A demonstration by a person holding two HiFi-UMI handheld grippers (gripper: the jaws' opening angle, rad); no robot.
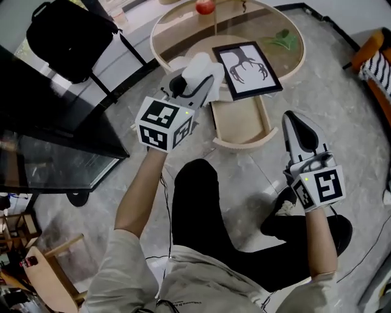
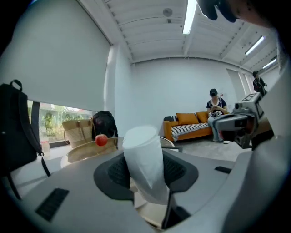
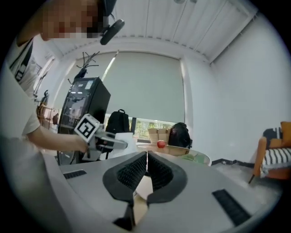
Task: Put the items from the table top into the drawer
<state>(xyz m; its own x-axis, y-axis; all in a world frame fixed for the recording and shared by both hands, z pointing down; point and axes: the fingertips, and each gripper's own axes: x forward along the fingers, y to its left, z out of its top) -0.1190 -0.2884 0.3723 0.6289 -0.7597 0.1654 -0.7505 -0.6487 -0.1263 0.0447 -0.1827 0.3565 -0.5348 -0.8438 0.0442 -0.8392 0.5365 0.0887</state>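
Your left gripper (image 1: 194,85), centre frame, forearm stretched forward, clamps the roll (image 1: 201,67) at the upper left of the open drawer (image 1: 242,144). Your right gripper (image 1: 296,122), lower right, points forward, jaws closed and empty.

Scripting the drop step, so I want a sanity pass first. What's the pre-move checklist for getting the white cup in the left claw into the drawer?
1. Left claw grips the white cup: ok, a pad sits on each side of it.
2. Drawer is open: ok, it is pulled out from under the table top.
3. There is room in the drawer: ok, bare wood floor shows.
4. Cup is over the opening: not ok, in the head view it sits up and left of the drawer.
5. Right claw is clear: ok, shut, empty, off to the drawer's right.
6. Table top is emptied: not ok, the framed picture, apple and green item are out.
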